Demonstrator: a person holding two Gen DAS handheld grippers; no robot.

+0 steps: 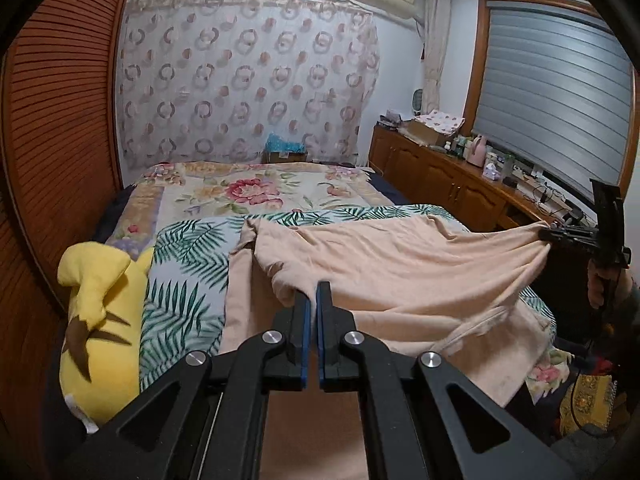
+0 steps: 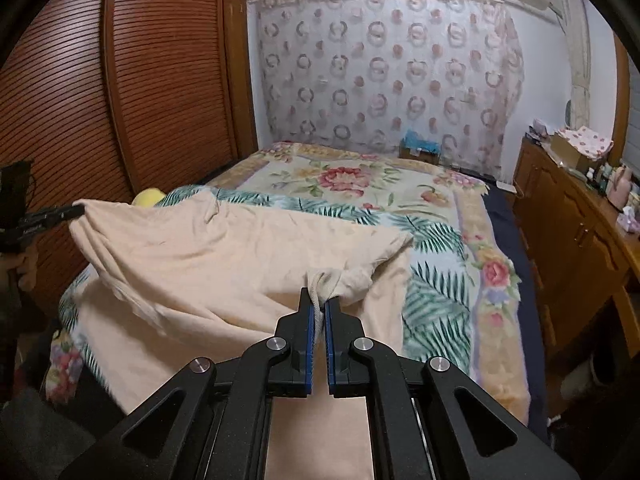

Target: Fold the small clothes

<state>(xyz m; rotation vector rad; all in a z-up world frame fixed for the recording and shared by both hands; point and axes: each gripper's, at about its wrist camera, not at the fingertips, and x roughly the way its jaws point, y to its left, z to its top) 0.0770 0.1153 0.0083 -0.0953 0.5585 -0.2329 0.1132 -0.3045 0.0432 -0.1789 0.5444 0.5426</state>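
Observation:
A peach garment (image 1: 400, 264) lies across the near part of the bed, its near edge lifted and stretched between both grippers. My left gripper (image 1: 313, 294) is shut on a bunched corner of the garment at the left. My right gripper (image 2: 319, 300) is shut on a gathered fold of the same garment (image 2: 224, 248). Each gripper also shows in the other's view: the right gripper (image 1: 550, 236) holds the cloth at the far right, the left gripper (image 2: 78, 211) at the far left.
The bed (image 1: 248, 192) carries a floral and palm-leaf cover. A yellow plush toy (image 1: 100, 308) lies at its left edge beside the slatted wardrobe (image 1: 52, 140). A wooden cabinet (image 2: 576, 224) with bottles and boxes stands along the right wall.

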